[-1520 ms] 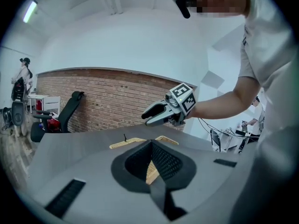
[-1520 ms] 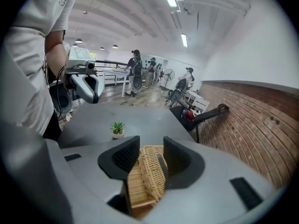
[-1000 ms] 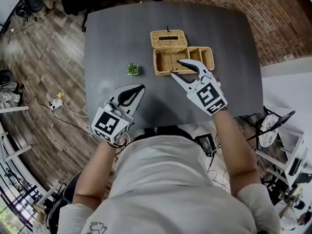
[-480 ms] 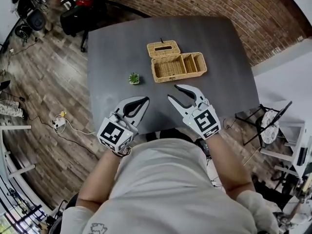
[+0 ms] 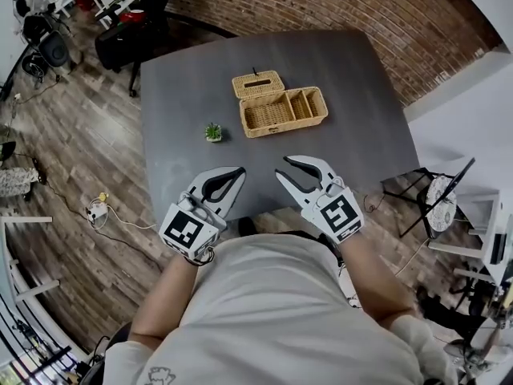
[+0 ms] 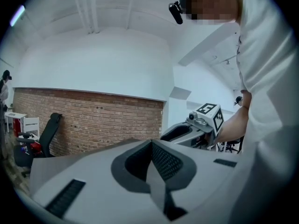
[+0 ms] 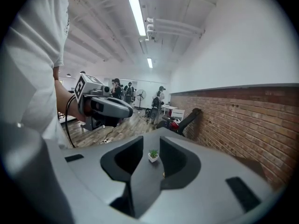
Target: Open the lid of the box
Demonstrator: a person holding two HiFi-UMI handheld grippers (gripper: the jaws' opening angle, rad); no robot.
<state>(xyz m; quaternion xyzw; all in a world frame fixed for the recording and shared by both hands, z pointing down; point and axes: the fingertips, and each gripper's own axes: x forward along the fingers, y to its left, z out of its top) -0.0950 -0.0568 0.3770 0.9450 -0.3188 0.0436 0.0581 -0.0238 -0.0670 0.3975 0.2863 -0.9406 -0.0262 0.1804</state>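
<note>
Wicker box point(image 5: 284, 111), lid point(image 5: 258, 83) open

Looking along right gripper point(image 7: 151, 143): fingers point(image 7: 127, 158) apart, just been closing, nothing between the pads. Through the gap, small potted plant point(image 7: 153, 156) upright on dark worktop point(image 7: 150, 168). At left, left gripper point(image 7: 131, 111) with marker cube point(image 7: 80, 87) at its rear. Brick wall point(image 7: 243, 115) on right, black chair point(image 7: 186, 120) beside it. People point(image 7: 121, 88) standing far back.
</note>
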